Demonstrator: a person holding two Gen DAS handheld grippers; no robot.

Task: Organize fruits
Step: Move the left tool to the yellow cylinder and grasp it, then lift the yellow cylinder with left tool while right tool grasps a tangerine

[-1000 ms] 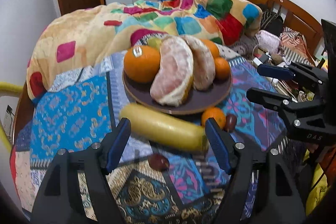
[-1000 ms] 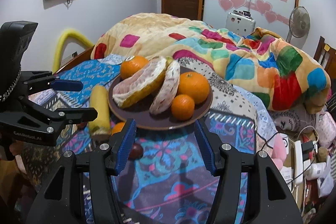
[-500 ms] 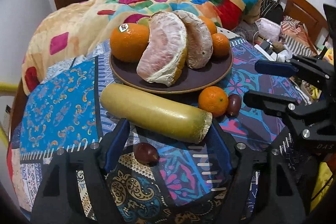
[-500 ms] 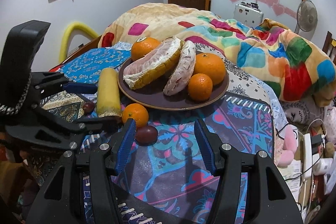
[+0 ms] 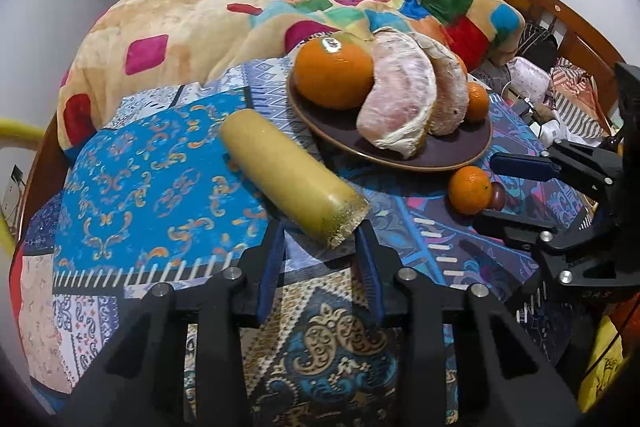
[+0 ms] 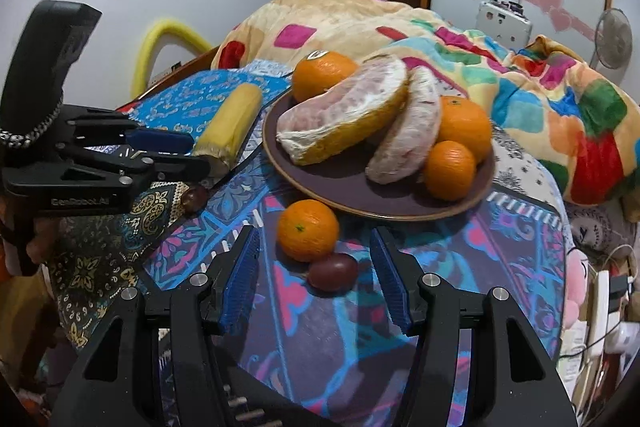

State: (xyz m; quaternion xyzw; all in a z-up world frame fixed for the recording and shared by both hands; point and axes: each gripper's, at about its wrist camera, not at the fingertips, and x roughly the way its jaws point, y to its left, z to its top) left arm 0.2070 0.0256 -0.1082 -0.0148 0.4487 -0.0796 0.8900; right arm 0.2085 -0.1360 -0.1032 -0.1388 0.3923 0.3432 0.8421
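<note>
A brown plate point(image 5: 460, 155) point(image 6: 320, 183) holds oranges and two peeled pomelo pieces point(image 5: 400, 107). A long yellow stalk piece point(image 5: 288, 179) point(image 6: 232, 123) lies left of the plate. My left gripper point(image 5: 320, 243) is shut on its cut near end. A loose small orange point(image 6: 308, 229) point(image 5: 469, 189) and a dark red fruit point(image 6: 333, 271) lie in front of the plate. My right gripper point(image 6: 314, 279) is open, its fingers on either side of these two. Another dark red fruit point(image 6: 195, 198) lies under the left gripper.
The fruit sits on a patterned quilt point(image 5: 152, 195) over a small table. A colourful blanket point(image 5: 224, 27) is heaped behind the plate. A wooden bed frame point(image 5: 560, 27) and clutter lie to the right.
My left gripper has closed from wide open onto the stalk's cut end, and the stalk has swung to point away. My right gripper has moved forward around the loose orange and dark fruit.
</note>
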